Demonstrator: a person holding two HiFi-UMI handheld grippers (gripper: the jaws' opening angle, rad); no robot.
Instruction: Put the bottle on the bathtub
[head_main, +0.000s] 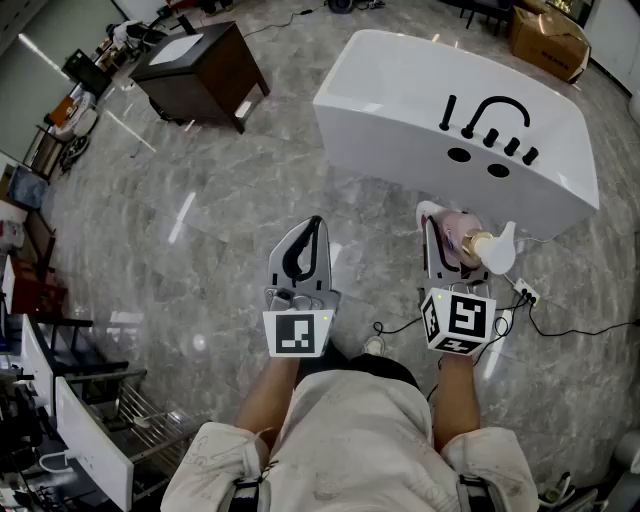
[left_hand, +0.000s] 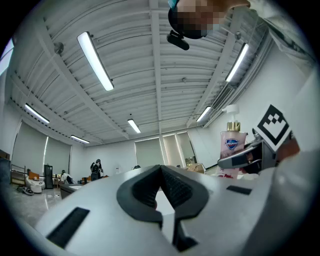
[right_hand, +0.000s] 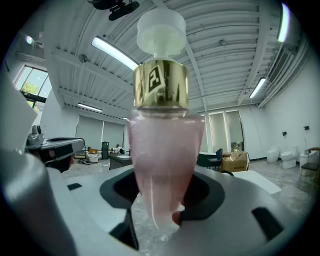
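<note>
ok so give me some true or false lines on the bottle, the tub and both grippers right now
1. The right gripper has its jaws closed on a pink bottle with a gold collar. True.
2. The bottle already stands on the bathtub. False: it is in the right gripper's jaws, short of the white tub in the head view.
3. The left gripper holds nothing, and its jaws are together. True.
4. The dark cabinet stands to the right of the bathtub in the head view. False: it stands to the tub's left, on the floor.
</note>
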